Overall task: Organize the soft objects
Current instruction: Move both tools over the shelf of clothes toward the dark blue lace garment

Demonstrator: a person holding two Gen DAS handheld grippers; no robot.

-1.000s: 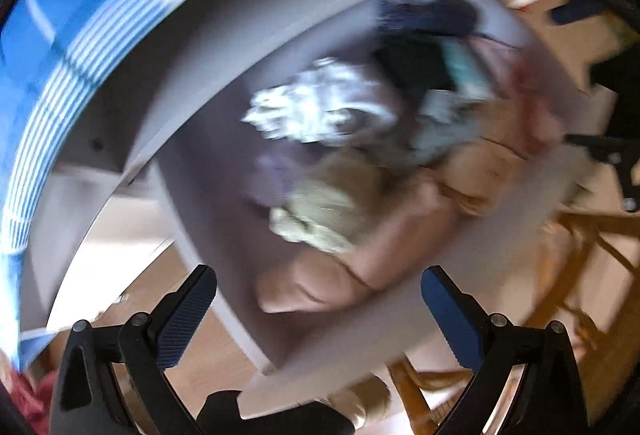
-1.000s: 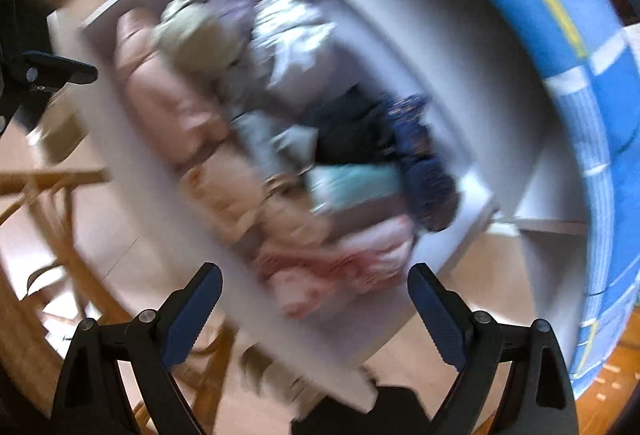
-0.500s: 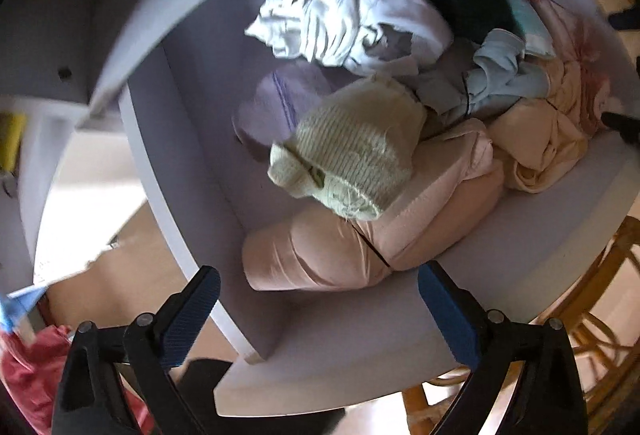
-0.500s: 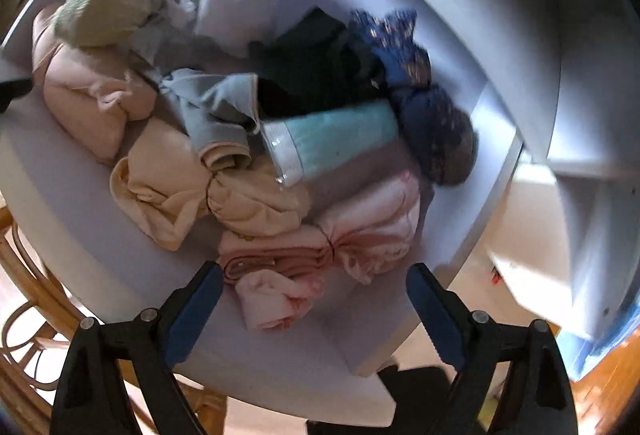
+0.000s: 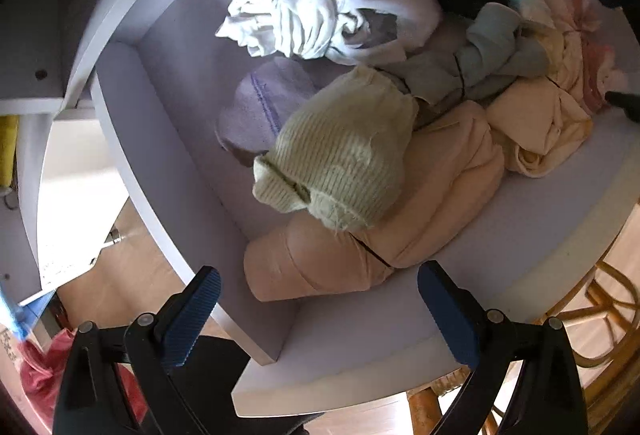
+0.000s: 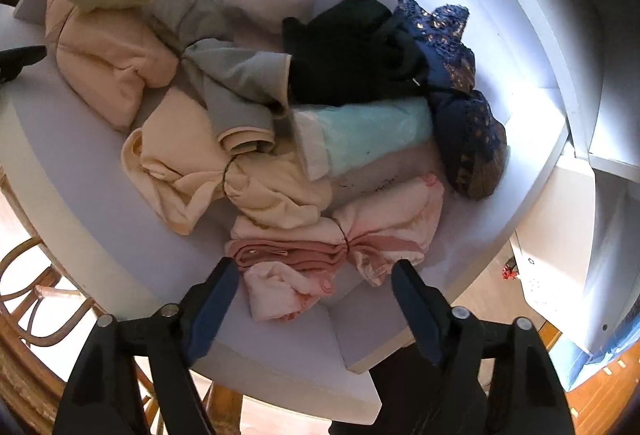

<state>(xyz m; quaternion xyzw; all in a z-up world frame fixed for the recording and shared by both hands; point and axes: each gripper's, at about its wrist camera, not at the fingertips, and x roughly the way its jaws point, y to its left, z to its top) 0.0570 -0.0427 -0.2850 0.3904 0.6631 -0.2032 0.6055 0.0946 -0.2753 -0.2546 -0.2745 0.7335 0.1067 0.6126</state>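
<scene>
A white open-topped shelf box (image 5: 168, 171) holds a heap of rolled and tied clothes, and both tongs hang over it pointing steeply down.

The left tongs (image 5: 318, 309) stand released, jaws wide and nothing between them, above the box's near left corner. Just beyond them a peach padded bundle (image 5: 400, 227) lies along the near edge, with a pale green knitted piece (image 5: 344, 155) resting on top of it. A lilac folded cloth (image 5: 264, 107) sits against the left wall, partly under the knit. A crumpled white garment (image 5: 332, 7) lies toward the far wall, and a grey-blue sweatshirt (image 5: 492, 55) lies to its right.

The right tongs (image 6: 316, 301) have just been closing, yet the pads touch nothing; a pink tied bundle (image 6: 304, 255) lies below and between the jaws at the near edge, toward the box's right end. Beyond it lies a cream tied bundle (image 6: 208, 171), then a mint-green roll (image 6: 372, 131). A black garment (image 6: 348, 55) rests behind the roll, touching a navy lace piece (image 6: 460, 103) near the right wall.

A rattan chair frame (image 6: 36, 299) shows below the near edge.
</scene>
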